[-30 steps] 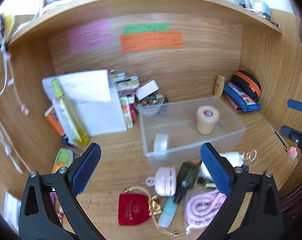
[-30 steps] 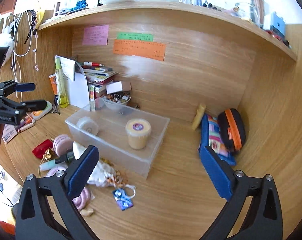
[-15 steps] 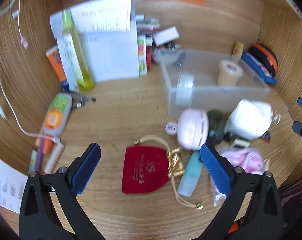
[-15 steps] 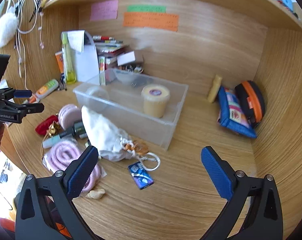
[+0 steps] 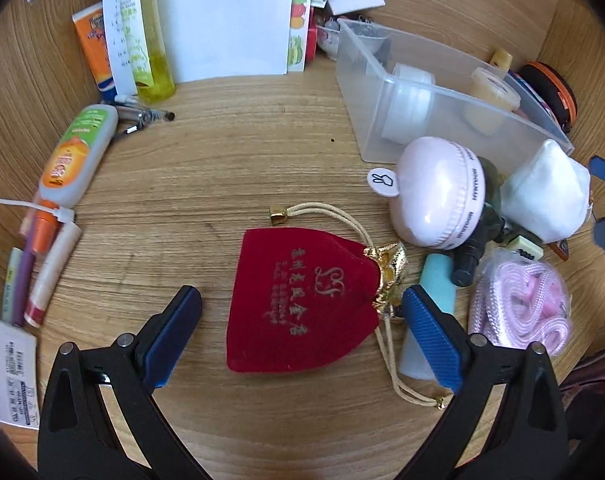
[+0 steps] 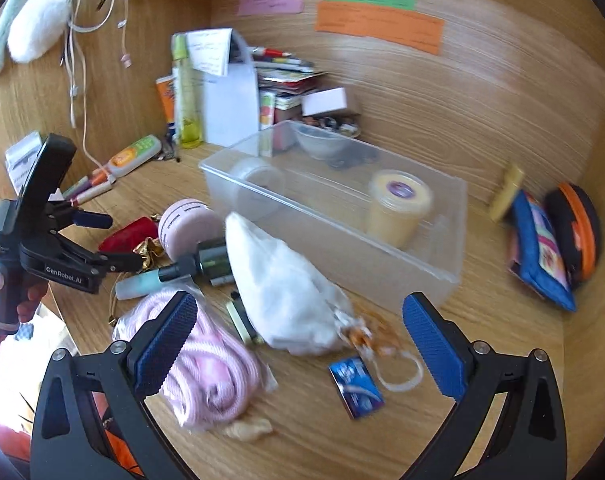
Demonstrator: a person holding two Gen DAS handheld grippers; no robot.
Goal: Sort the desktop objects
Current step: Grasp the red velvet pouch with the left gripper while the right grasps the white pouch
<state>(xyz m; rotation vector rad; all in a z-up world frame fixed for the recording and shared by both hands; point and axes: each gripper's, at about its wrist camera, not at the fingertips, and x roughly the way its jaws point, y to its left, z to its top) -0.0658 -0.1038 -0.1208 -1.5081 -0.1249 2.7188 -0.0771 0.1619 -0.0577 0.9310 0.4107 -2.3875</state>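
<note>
Red pouch (image 5: 302, 300), lying flat at lower centre of the left view, is framed by the wide-open left gripper (image 5: 298, 332), its gold-tied neck pointing right; the right gripper (image 6: 298, 344) is held open above the white bag (image 6: 286, 292).

**Desk clutter beside a clear bin**

A flat red velvet pouch (image 5: 302, 300) with gold lettering lies on the wood. Right of it sit a round pink case (image 5: 438, 192), a white cloth bag (image 5: 546, 196) and bagged pink rope (image 5: 522, 304). The clear plastic bin (image 6: 442, 264) holds two tape rolls.
</note>
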